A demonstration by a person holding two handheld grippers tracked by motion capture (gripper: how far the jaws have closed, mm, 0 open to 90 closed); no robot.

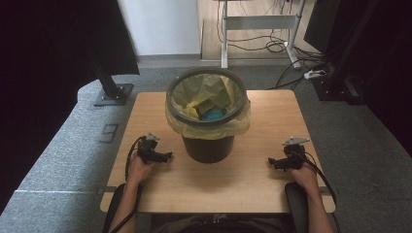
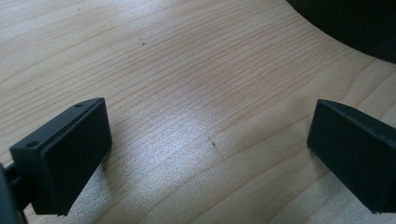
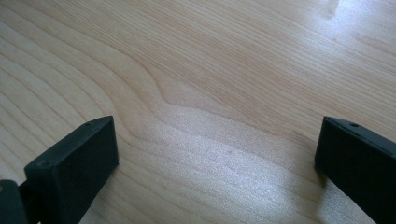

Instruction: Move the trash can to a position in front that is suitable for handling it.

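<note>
- Desk (image 1: 252, 179): light wood top, bare in front of you, so both hands have room to work from either flank.
- Bin (image 1: 208, 145): dark, stands upright at the desk's middle, slightly toward the far edge, between your two hands and near each. Central spot looks chosen so both sides reach the rim equally.
- Bag (image 1: 194, 121): yellow liner folded out over the bin's rim, held by a grey ring (image 1: 171, 97) on top. Probably that ring is what keeps the liner from slipping in.
- Blue item (image 1: 214, 115) lies at the bottom inside the liner; can't tell what it is.
- Left tool (image 1: 164, 157): rests on the desk left of the bin, aimed at its base, jaws spread wide, nothing between them.
- Right tool (image 1: 273, 162): on the desk right of the bin, well apart from it, jaws spread wide too, bare wood between.
- Judgement: both sit in a ready pose, nothing gripped yet.
</note>
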